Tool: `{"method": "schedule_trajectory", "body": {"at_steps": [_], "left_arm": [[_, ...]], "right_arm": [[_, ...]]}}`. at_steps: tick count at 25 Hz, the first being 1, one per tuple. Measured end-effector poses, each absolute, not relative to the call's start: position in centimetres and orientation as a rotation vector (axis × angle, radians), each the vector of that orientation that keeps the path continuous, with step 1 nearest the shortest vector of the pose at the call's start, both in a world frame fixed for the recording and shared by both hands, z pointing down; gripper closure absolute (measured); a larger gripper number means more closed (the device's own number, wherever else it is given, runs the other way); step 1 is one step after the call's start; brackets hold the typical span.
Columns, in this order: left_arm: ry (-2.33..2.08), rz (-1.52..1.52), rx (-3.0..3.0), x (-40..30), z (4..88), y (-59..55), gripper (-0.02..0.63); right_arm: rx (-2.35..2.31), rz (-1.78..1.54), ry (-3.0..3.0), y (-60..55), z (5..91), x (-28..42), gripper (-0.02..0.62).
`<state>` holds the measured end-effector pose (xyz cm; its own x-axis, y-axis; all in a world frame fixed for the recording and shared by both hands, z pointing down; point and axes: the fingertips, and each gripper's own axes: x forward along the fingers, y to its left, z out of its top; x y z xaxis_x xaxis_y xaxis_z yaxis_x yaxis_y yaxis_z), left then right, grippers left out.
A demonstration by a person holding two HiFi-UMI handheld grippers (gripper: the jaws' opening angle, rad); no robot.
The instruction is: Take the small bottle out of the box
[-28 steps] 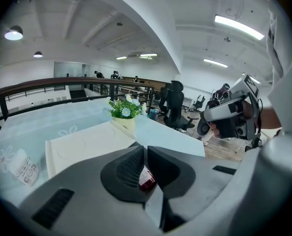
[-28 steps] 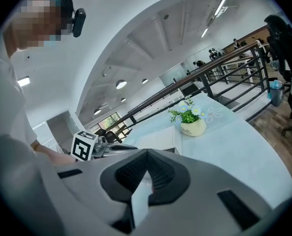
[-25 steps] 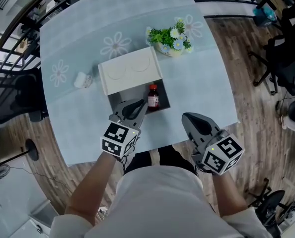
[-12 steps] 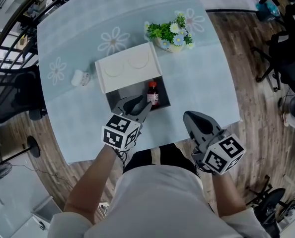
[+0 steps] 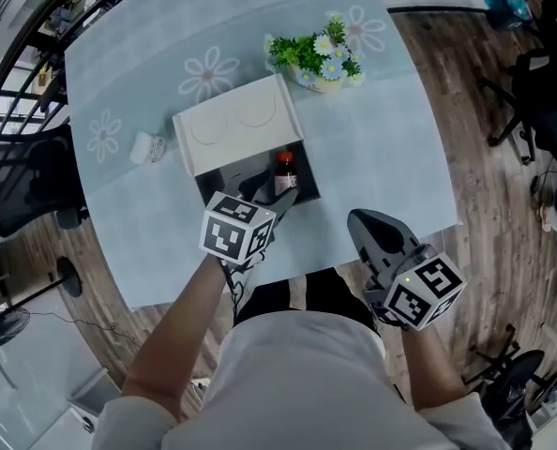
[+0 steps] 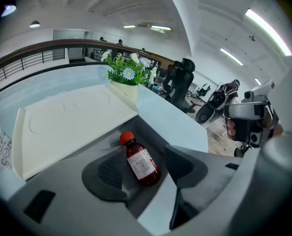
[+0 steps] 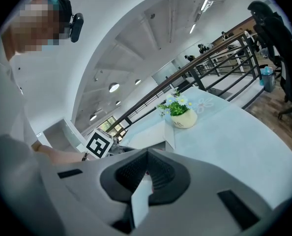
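Inside box [image 5: 307,187], toward its right side: bottle [image 5: 285,172], red cap, dark body, not yet gripped. Framed by left gripper [image 5: 269,193], lower over the opening than a second ago, jaws just been opening and now spread wide either side of bottle, pads clear of it. Looks like reach nearly done; next calls for easing farther in and closing on the body. Box wall close on the right, so little room for that jaw. Behind, lid [image 5: 236,129] flipped back flat; flowers [image 5: 318,59] and a small white object [image 5: 145,147] well apart on table [image 5: 382,148]. Right gripper [image 5: 372,231] pressed closed on nothing, idle at table's near edge.
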<state>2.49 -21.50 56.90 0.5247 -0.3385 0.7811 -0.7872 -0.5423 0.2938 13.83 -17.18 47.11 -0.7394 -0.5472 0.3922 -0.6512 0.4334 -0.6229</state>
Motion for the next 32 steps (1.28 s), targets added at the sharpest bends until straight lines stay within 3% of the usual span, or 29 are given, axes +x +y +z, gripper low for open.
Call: {"method": "schedule_trajectory", "body": {"at_steps": [32], "left_arm": [[-0.855,0.975,1.882,3.0,62.0,-22.2,0.345]], "right_arm": [[1.125,1.265,-2.494,-17.3,49.7,16.7,0.58]]}}
